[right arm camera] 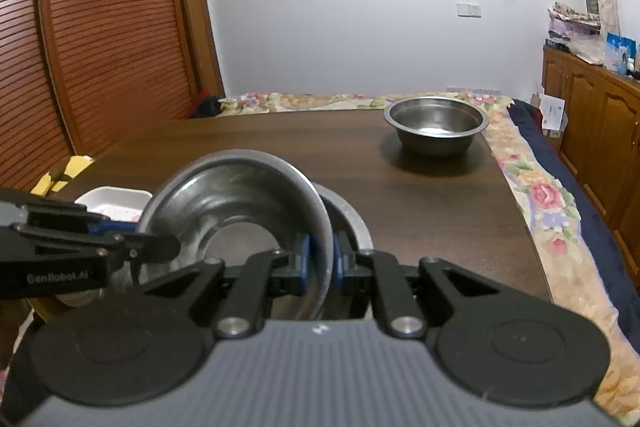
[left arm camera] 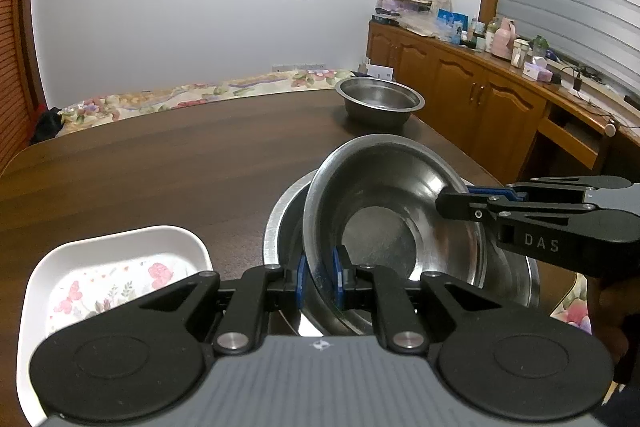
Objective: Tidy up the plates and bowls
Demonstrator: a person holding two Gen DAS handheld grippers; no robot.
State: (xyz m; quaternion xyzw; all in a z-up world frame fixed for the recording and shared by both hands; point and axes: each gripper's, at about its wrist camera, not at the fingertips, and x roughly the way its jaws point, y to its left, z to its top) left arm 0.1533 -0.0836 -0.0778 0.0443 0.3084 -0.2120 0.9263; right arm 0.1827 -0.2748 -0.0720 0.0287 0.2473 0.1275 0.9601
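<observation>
Right, both tools clamped on one steel bowl: left tool pinches the near rim, right tool pinches the opposite rim, so it hangs tilted betw. them. It sits partly inside a bigger steel bowl directly below. To nest it well, I'd level it first, lower both sides together, and let go only once it seats; uneven release could clang or tip it. Third steel bowl stands well ahead on the worktop, far right. White floral tray lies just left of my left tool.
</observation>
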